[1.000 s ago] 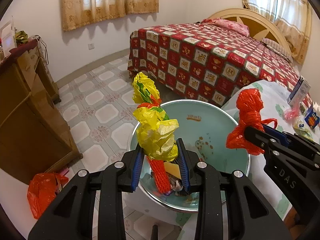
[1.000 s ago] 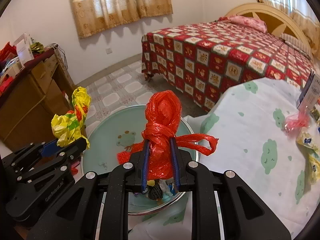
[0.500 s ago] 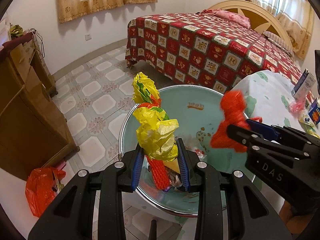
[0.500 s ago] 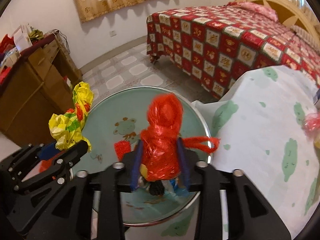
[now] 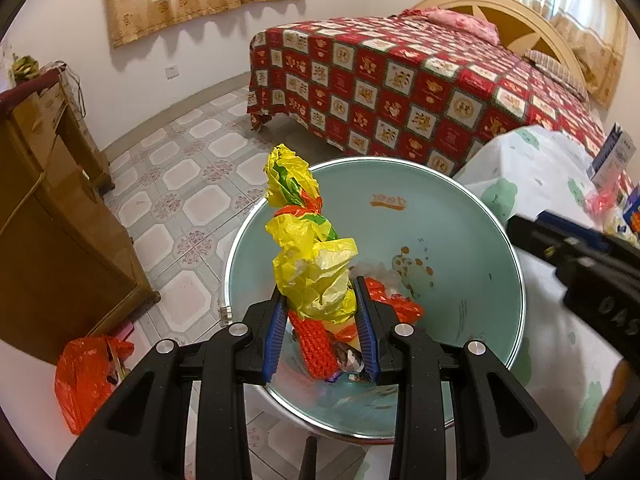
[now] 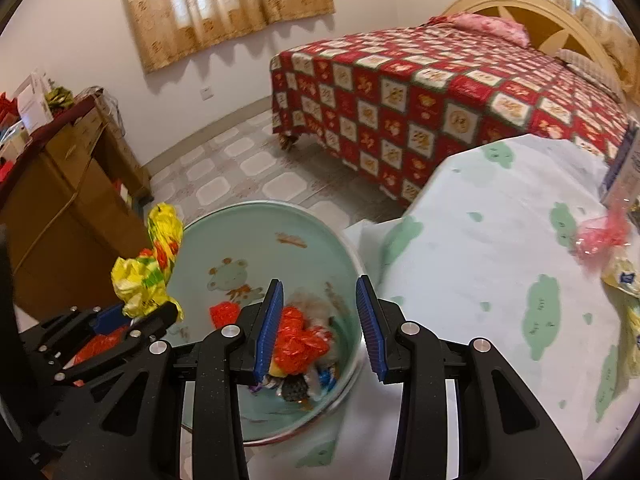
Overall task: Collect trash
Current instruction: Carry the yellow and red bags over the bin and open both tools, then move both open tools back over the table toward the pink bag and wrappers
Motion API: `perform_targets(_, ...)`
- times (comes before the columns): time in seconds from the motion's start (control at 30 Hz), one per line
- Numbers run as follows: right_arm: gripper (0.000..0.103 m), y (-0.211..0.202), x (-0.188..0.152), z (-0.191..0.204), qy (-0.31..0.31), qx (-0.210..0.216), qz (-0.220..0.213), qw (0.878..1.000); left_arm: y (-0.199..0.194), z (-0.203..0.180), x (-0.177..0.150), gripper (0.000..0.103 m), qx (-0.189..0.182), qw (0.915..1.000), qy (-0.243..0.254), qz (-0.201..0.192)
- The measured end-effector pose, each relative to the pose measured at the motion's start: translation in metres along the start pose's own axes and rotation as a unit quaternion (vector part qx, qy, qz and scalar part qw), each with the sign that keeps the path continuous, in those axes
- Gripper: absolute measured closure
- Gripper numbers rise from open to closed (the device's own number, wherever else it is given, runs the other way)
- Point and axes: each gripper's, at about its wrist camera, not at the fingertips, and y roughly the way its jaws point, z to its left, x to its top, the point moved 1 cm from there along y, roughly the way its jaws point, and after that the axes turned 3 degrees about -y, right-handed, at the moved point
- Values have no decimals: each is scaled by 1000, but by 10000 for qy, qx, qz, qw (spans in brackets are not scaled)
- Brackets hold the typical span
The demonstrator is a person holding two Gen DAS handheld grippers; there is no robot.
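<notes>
My left gripper [image 5: 320, 304] is shut on a crumpled yellow plastic bag [image 5: 310, 256] and holds it over the pale green basin [image 5: 460, 216]. The yellow bag also shows in the right wrist view [image 6: 148, 268]. My right gripper [image 6: 318, 324] is open and empty above the basin [image 6: 256, 232]. A red plastic bag [image 6: 298, 344] lies in the basin among other trash, with an orange net [image 5: 314, 350] beside it. The right gripper also shows at the right of the left wrist view [image 5: 576, 248].
A table with a white cloth with green prints [image 6: 500, 260] stands right of the basin, with a pink wrapper [image 6: 600, 236] and packets on it. A wooden cabinet [image 5: 48, 216] stands left, an orange bag [image 5: 86, 380] on the floor. A bed [image 5: 420, 80] is behind.
My right gripper opened and let go of the red bag, which fell into the basin. My left gripper still holds the yellow bag, now lower over the basin.
</notes>
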Motion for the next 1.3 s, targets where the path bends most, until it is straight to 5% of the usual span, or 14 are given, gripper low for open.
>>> perform_targets(0.43, 65, -30, -6, -26, 375, -187, -225, 9989, 8, -9, -1, 58, 170, 9997, 168, -16)
perform_targets(0.6, 60, -43, -9, -28, 468, -201, -348, 9981, -8, -9, 0, 33, 273, 9991, 139, -280)
perform_targets(0.8, 50, -64, -13, -33, 599, -293, -558, 9962, -31, -11, -2, 21, 307, 9982, 104, -500)
perform_targets(1.3, 45, -115, -53, -61, 783, -564, -715, 9928, -86, -43, -26, 15, 138, 9975, 34, -689)
